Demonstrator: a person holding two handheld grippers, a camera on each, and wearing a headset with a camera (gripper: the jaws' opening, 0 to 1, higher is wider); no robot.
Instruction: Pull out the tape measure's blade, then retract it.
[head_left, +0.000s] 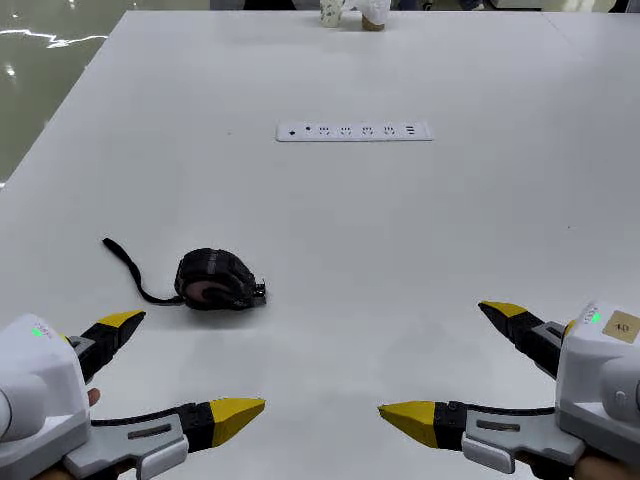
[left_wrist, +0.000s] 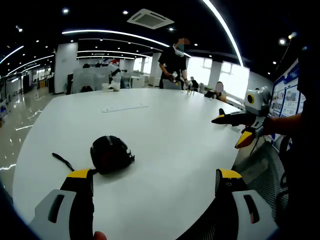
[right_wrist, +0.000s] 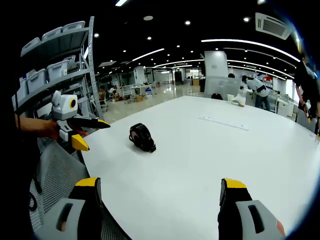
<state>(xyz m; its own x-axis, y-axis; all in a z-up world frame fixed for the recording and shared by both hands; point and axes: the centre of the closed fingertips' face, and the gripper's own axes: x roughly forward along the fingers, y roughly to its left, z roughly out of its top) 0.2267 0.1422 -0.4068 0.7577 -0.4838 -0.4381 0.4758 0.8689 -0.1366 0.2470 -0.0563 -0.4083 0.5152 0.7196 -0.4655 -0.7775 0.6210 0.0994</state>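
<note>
The black tape measure (head_left: 215, 280) is lying on the white table (head_left: 400, 230), fully retracted, just ahead of the left gripper (head_left: 185, 365). That one and the right gripper (head_left: 448, 360) are hovering spread wide and empty. They are likely readying one to pin the case and the other to draw the blade.

I see a black tape measure (head_left: 215, 280) and black strap (head_left: 125, 263) on the white table (head_left: 400, 230); the power strip (head_left: 354, 131) is white too; left gripper (head_left: 195, 362) and right gripper (head_left: 435, 358) show yellow tips, white bodies.
</note>
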